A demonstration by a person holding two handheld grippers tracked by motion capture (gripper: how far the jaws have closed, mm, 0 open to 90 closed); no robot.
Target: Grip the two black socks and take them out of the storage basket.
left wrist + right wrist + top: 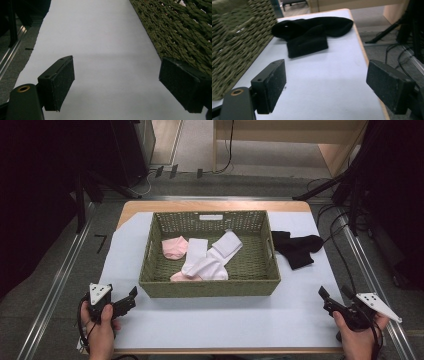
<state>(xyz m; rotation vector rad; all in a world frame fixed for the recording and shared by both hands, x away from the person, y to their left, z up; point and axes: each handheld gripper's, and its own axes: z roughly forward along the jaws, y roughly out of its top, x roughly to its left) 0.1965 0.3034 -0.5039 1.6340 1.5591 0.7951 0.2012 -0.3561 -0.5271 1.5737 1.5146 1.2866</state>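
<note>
A green woven basket (210, 282) stands in the middle of the table and holds white socks (210, 256) and pink socks (174, 247). Black socks (296, 248) lie on the table just right of the basket, and the black socks (312, 33) lie ahead of the right jaws. My left gripper (131, 299) is open near the front left corner of the basket, nothing between its pads. The basket wall (180, 32) runs along its right side. My right gripper (327, 301) is open at the front right of the table, empty.
A white sheet (220, 320) covers the wooden table. The table's right edge (362, 50) runs close beside the right gripper. Cables (340, 245) and dark stands lie on the floor to the right.
</note>
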